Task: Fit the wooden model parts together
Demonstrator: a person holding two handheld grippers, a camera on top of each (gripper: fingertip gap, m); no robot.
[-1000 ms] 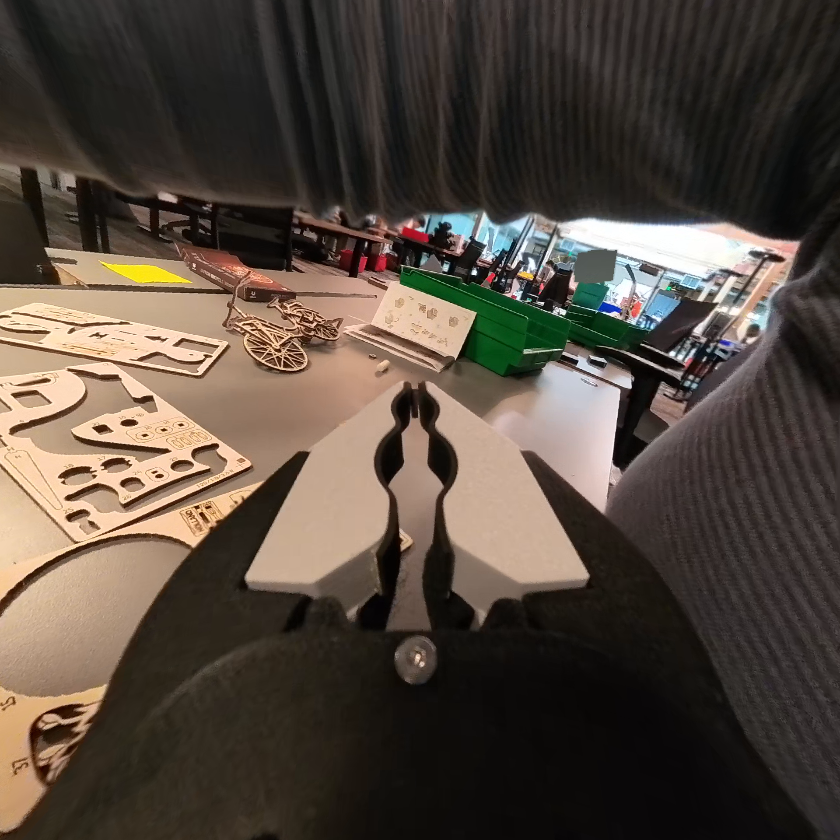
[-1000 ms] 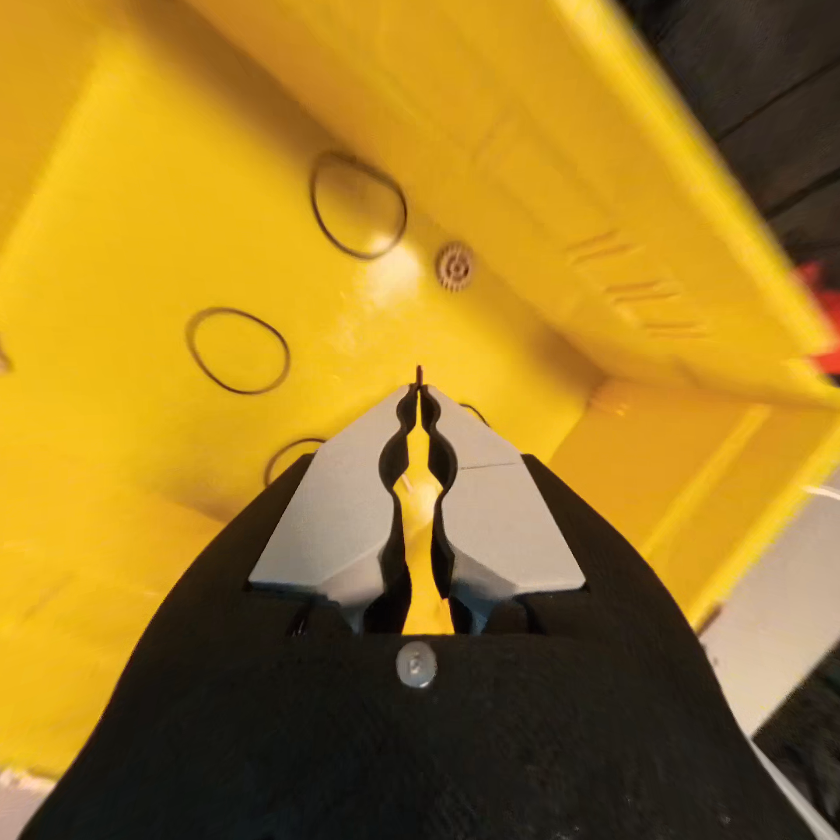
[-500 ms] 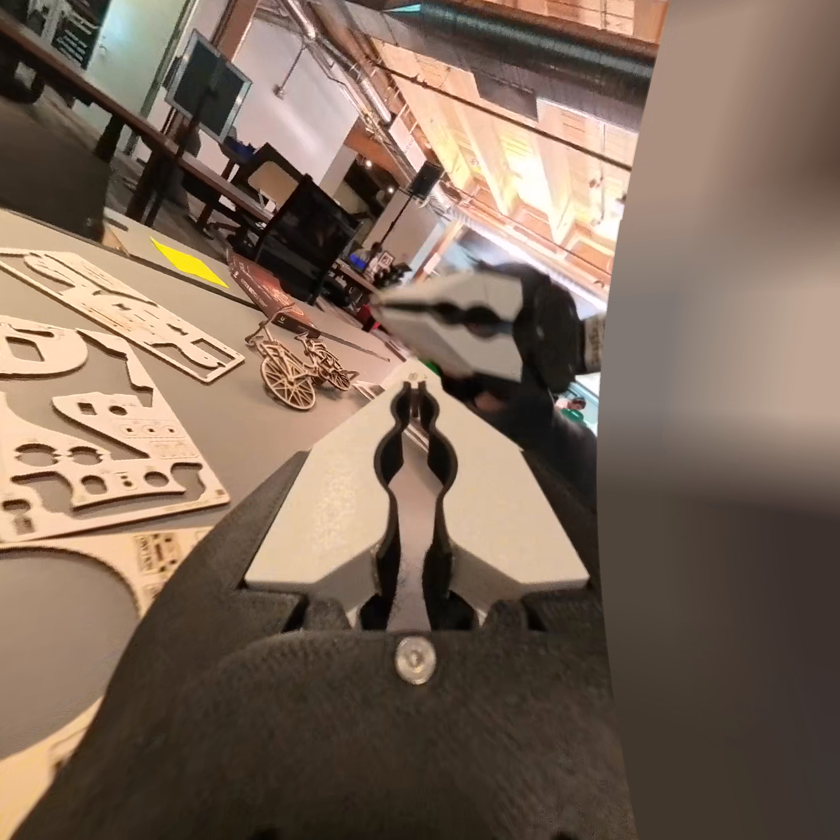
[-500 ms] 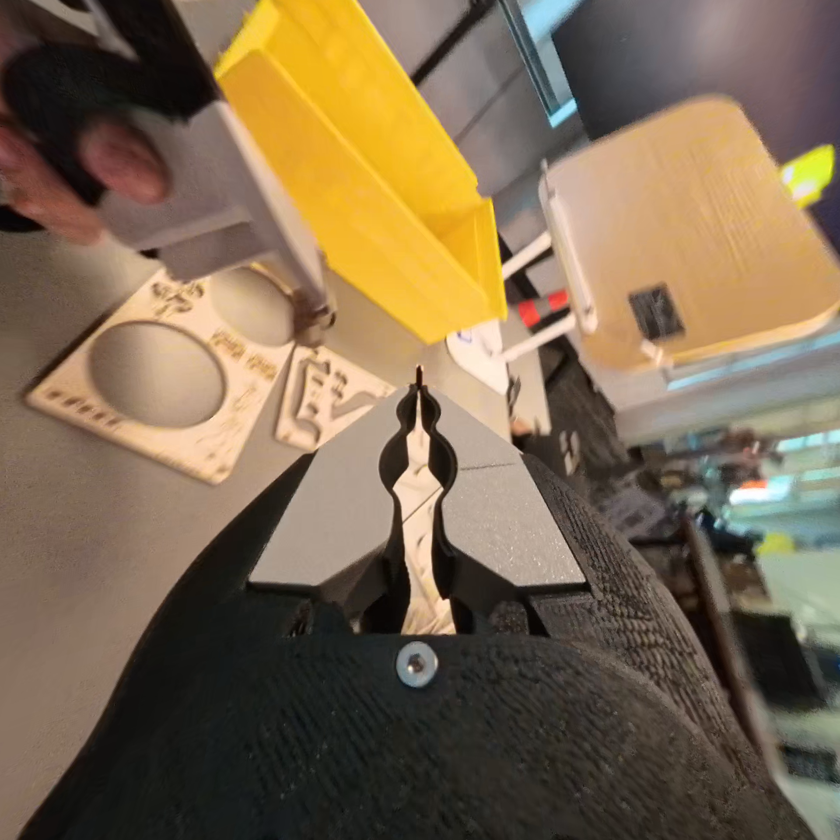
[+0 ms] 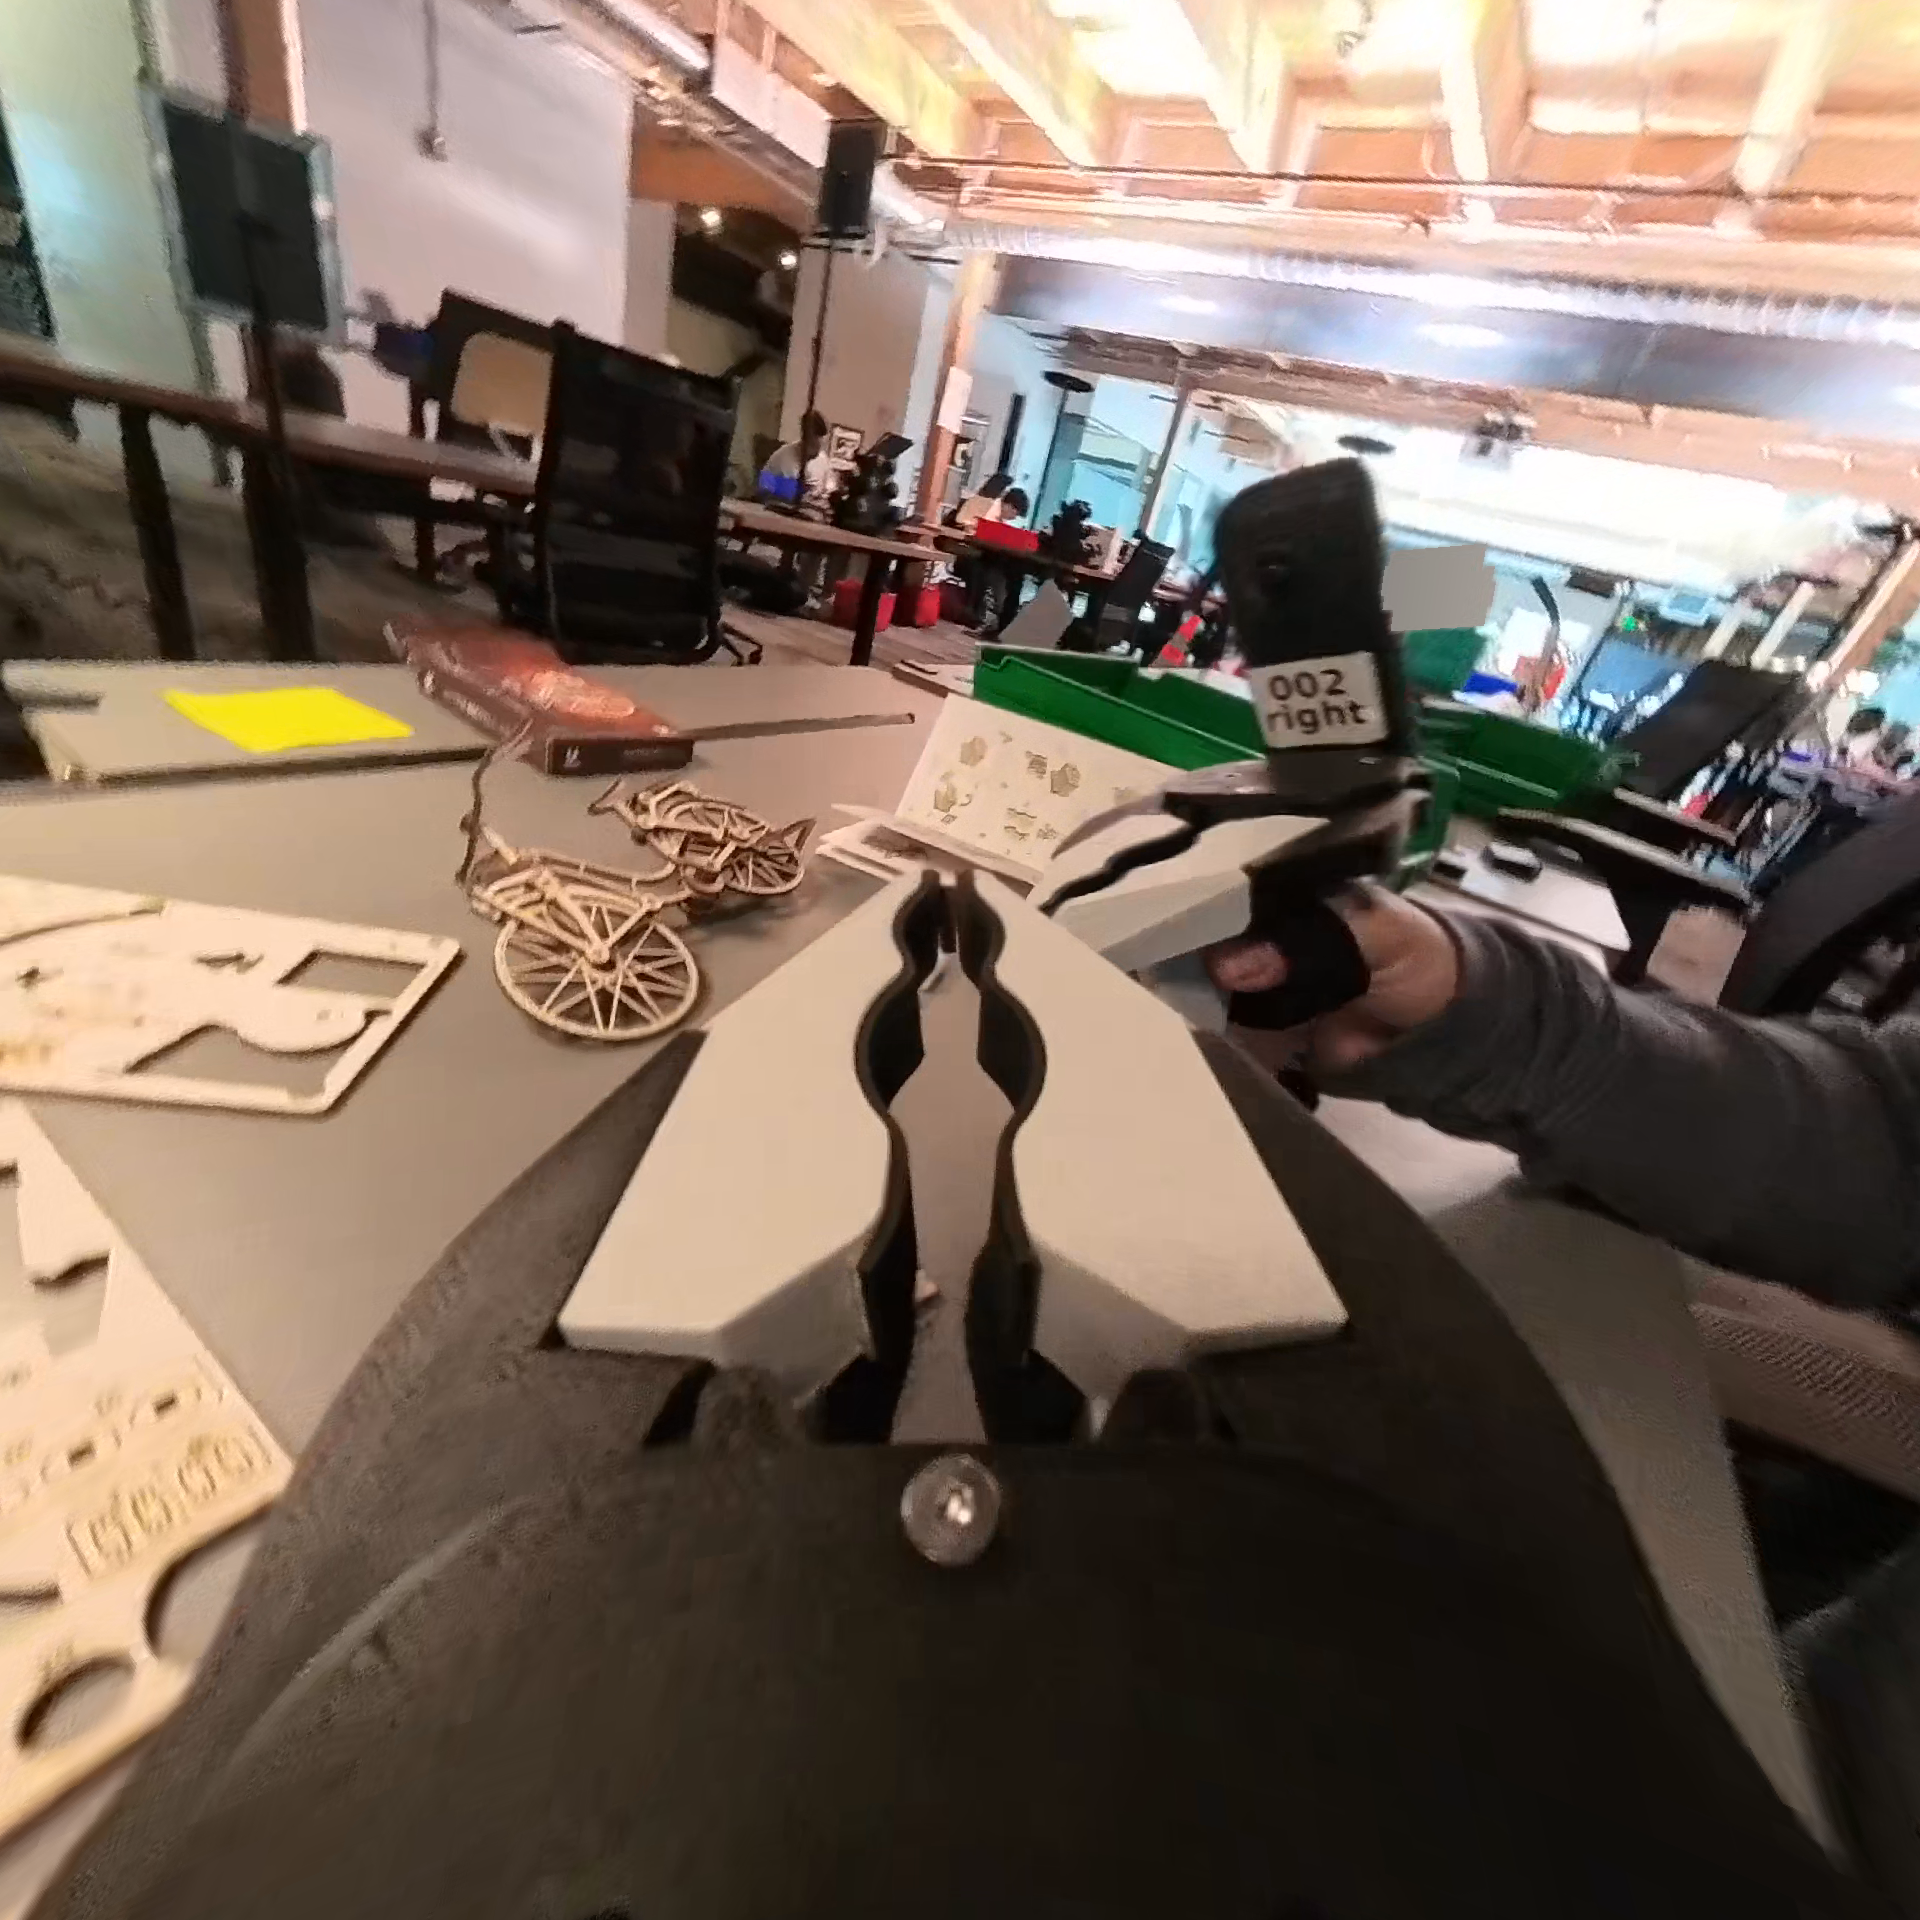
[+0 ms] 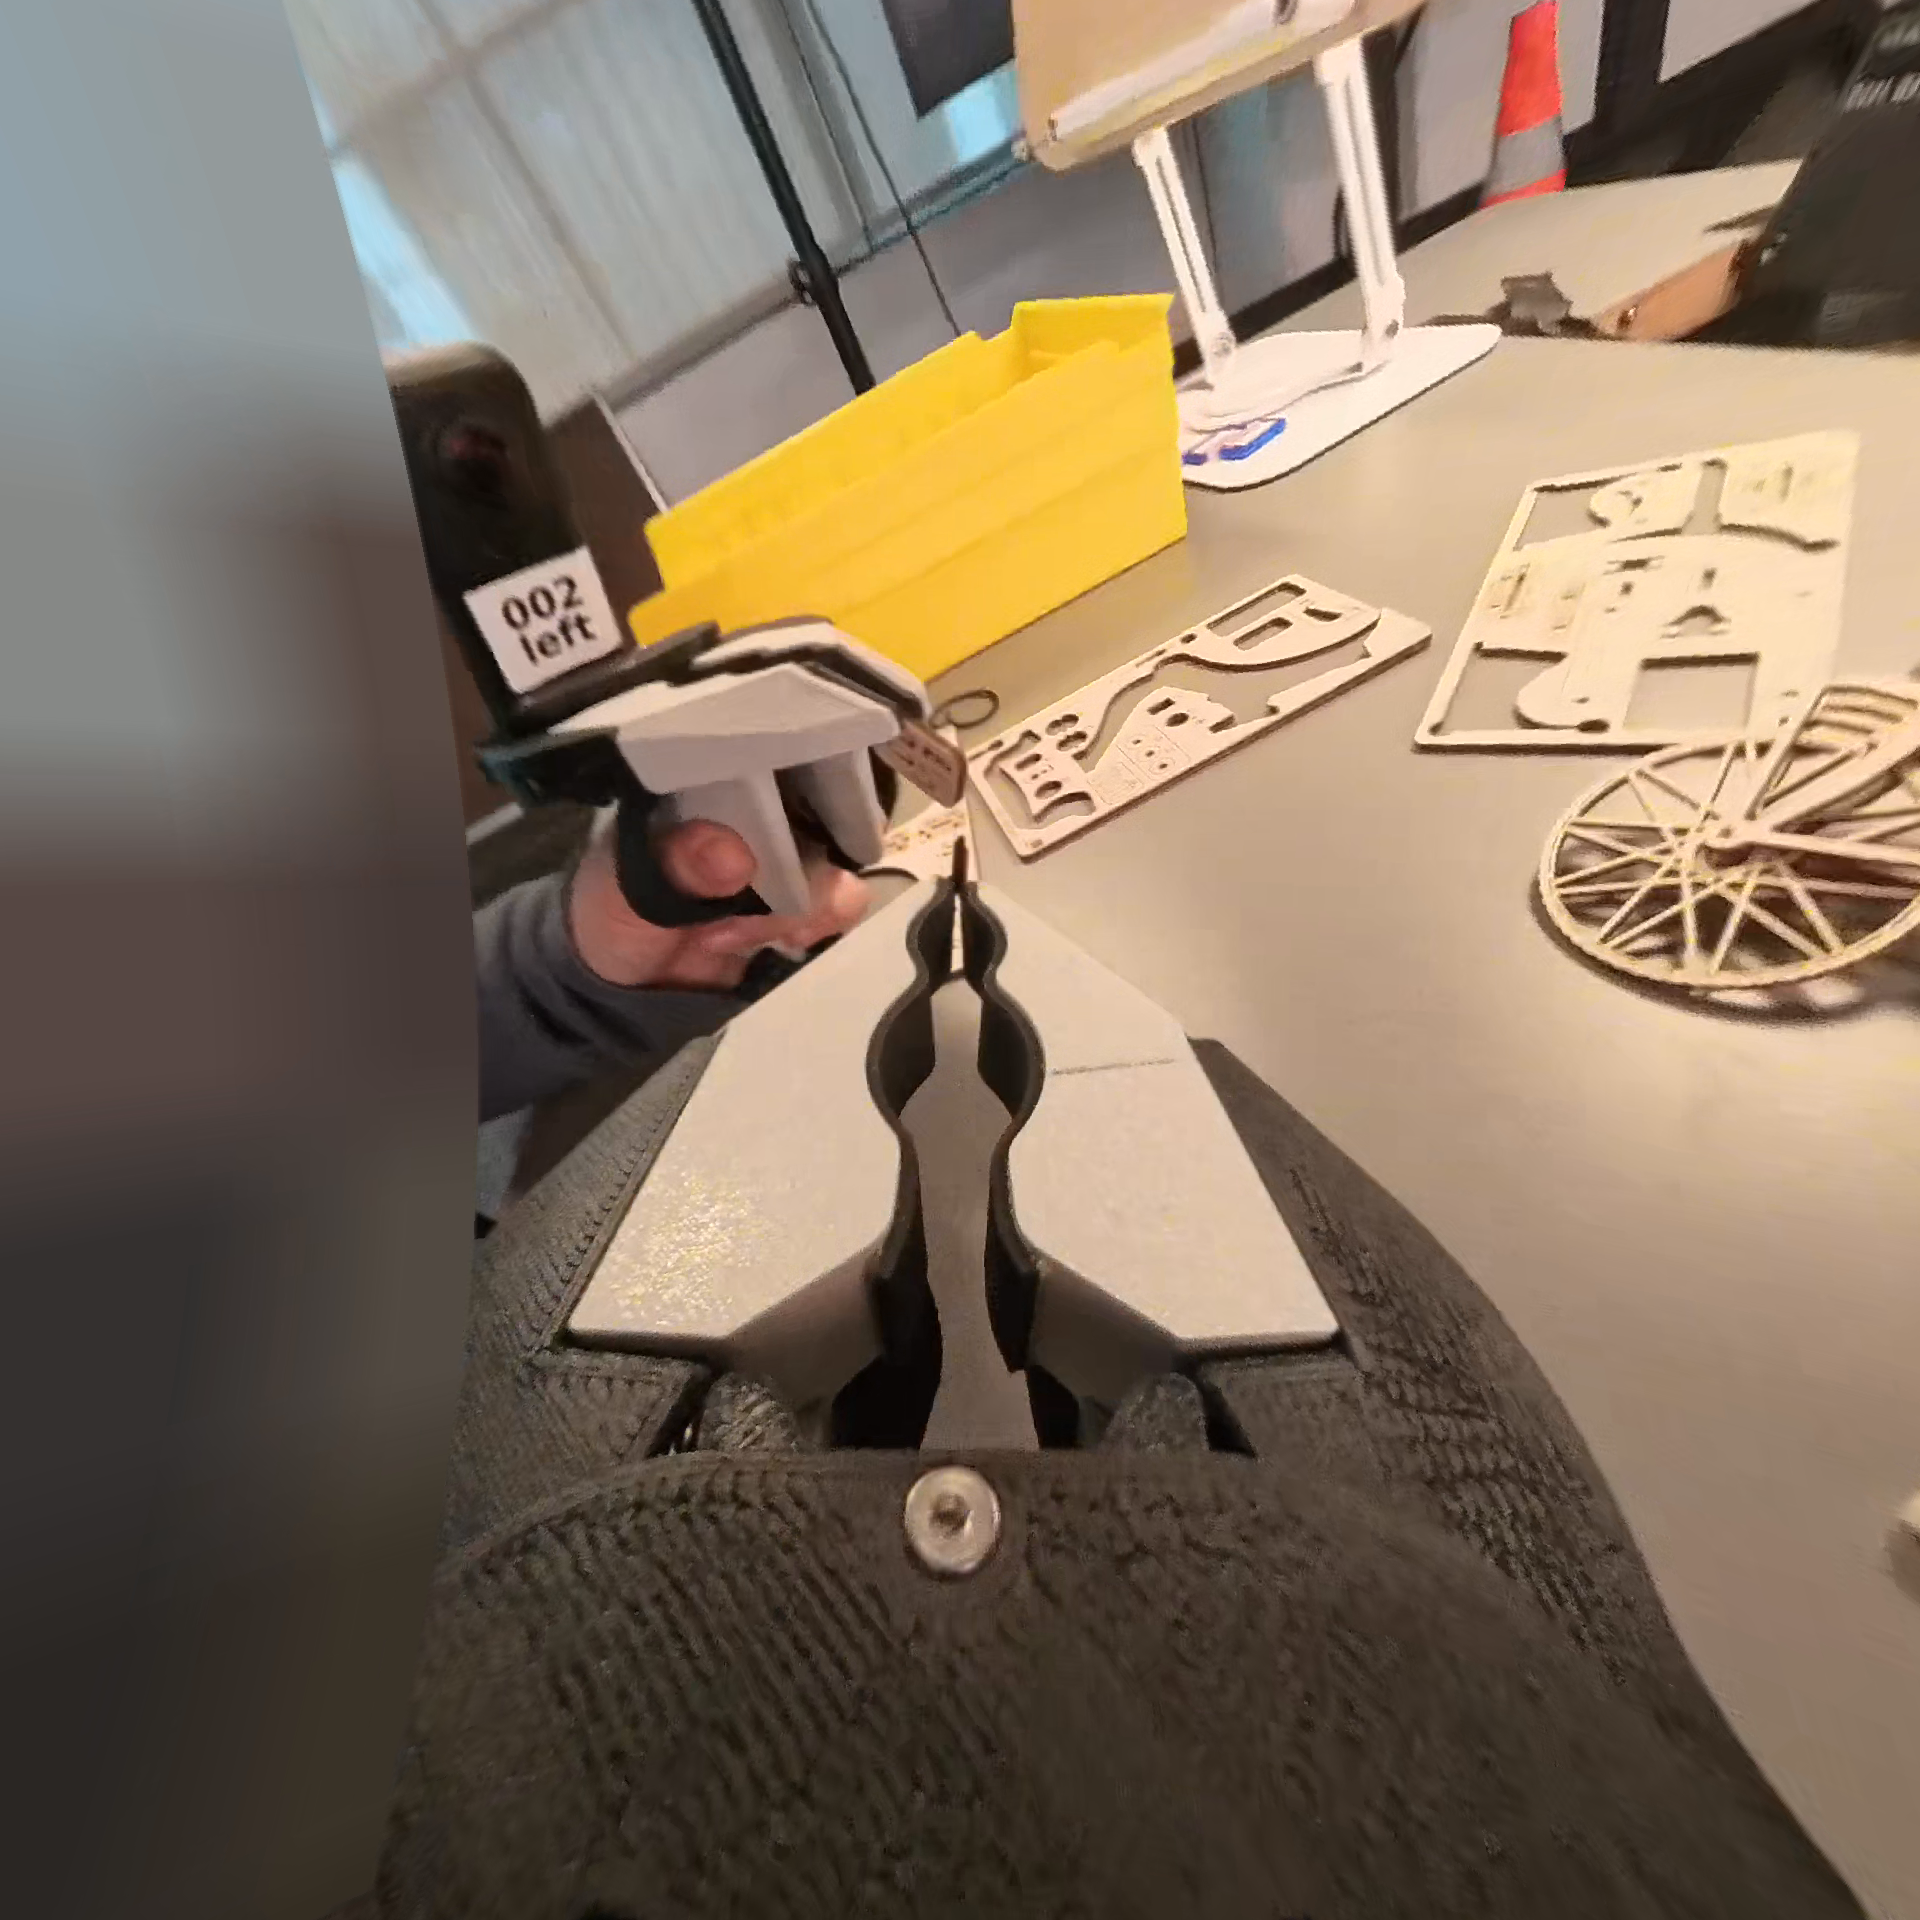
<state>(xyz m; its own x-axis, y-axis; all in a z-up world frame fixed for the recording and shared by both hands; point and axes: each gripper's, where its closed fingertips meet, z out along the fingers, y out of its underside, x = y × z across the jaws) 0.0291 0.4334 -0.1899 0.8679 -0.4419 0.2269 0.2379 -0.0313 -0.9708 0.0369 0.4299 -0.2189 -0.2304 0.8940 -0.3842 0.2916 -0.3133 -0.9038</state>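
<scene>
A part-built wooden bicycle model point(image 5: 592, 935) stands on the grey table point(image 5: 343, 852); it also shows in the right wrist view point(image 6: 1745, 883). My left gripper point(image 5: 951, 883) is shut. From the right wrist view the left gripper point(image 6: 920, 717) holds a small flat wooden part point(image 6: 930, 767) at its tips, above the table. My right gripper point(image 6: 958, 883) is shut on a thin dark piece point(image 6: 961, 862), seen edge-on. The right gripper point(image 5: 1060, 868) hovers just right of the bicycle, tips pointing toward it.
Punched-out wooden sheets point(image 5: 208, 997) point(image 6: 1195, 707) point(image 6: 1662, 592) lie flat around the model. A yellow bin point(image 6: 935, 540), a loose rubber band point(image 6: 966, 710) and a white stand point(image 6: 1340, 343) are behind them. A booklet point(image 5: 997, 790), a brown box point(image 5: 520, 686) and green bins point(image 5: 1143, 717) sit at the far side. Both grippers' tips are close together, under 4 cm apart. It is some 15 centimetres from my right tips to the part-built wooden bicycle model point(image 5: 592, 935). It turns up in the right wrist view point(image 6: 1782, 814) as well.
My right gripper lifted out of the yellow bin with the thin piece and swung over the table beside the bicycle. The left gripper rose and turned; the sleeve no longer covers its view.
</scene>
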